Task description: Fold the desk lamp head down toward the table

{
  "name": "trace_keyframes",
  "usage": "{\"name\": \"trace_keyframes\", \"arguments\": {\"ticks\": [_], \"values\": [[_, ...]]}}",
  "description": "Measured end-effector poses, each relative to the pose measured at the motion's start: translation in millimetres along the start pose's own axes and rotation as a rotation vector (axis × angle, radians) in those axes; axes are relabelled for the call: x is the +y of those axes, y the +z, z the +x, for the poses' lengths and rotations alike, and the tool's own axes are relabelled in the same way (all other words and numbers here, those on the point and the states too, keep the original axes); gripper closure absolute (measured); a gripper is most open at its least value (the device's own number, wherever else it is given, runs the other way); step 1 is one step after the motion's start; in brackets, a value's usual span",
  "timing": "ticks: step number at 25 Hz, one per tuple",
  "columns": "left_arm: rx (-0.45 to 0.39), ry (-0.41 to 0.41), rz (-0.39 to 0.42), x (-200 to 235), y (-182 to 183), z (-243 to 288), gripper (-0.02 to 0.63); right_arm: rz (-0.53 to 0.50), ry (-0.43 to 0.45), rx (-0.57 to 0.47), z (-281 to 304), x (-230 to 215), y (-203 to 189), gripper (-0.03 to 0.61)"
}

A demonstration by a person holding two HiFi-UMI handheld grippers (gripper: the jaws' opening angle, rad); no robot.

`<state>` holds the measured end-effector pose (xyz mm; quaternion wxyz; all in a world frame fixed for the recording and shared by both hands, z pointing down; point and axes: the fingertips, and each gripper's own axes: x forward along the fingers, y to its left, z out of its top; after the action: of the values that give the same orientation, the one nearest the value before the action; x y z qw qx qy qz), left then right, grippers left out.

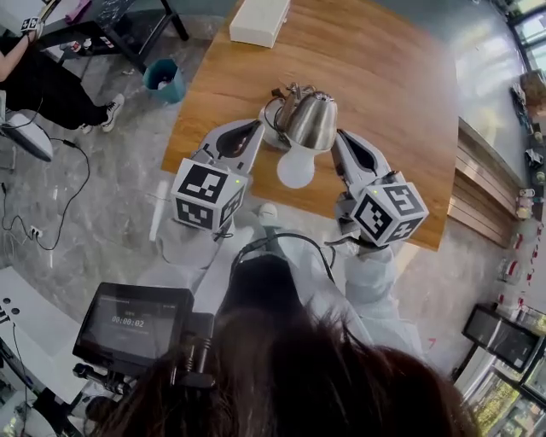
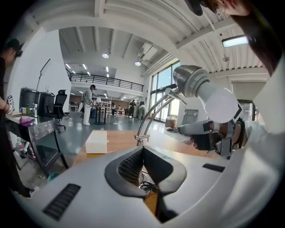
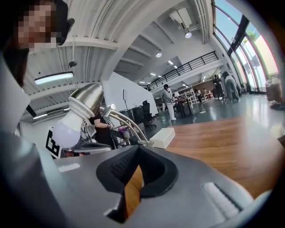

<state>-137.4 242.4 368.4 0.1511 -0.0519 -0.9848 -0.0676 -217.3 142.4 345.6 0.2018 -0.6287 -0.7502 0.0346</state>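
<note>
Left gripper, clenched and empty: its jaws meet tip to tip, with only table wood and what appears to be a dark cable showing through the opening beneath the pads; right gripper likewise clenched on nothing, a strip of wood visible below its closed jaws; both point forward over the near part of the wooden table, each carrying its marker cube at the rear; the desk lamp stands between the two grippers and just ahead of their tips, its metal head raised on a curved arm and its white bulb facing back toward the person; from the left gripper the lamp head sits above and to the right of the jaws, with the right gripper beyond the bulb; from the right gripper the head sits above and to the left, apart from the jaws; neither gripper touches the lamp; a white box lies on the table well beyond the lamp; a blue bin stands on the floor beyond and to the left of the left gripper.
</note>
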Motion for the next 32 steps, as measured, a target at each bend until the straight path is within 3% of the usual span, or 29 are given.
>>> {"name": "trace_keyframes", "arguments": {"ticks": [5,8,13,17,20,28,32], "values": [[-0.008,-0.066,0.000,13,13,26,0.609,0.052,0.037,0.032,25,-10,-5,0.577],[-0.034,-0.126,0.043,25,32,38,0.609,0.058,0.102,0.077,58,-16,-28,0.575],[-0.088,-0.224,0.218,10,64,52,0.606,-0.043,0.112,0.096,89,-38,-57,0.546],[-0.082,-0.275,0.392,-2,71,57,0.508,-0.095,0.158,0.137,107,-39,-73,0.446],[-0.083,-0.319,0.464,-11,73,60,0.476,-0.122,0.176,0.136,118,-41,-77,0.428],[-0.131,-0.397,0.570,-38,83,58,0.477,-0.095,0.207,0.098,133,-35,-78,0.428],[-0.127,-0.408,0.599,-46,82,57,0.541,-0.124,0.207,0.091,136,-38,-73,0.440]]}}
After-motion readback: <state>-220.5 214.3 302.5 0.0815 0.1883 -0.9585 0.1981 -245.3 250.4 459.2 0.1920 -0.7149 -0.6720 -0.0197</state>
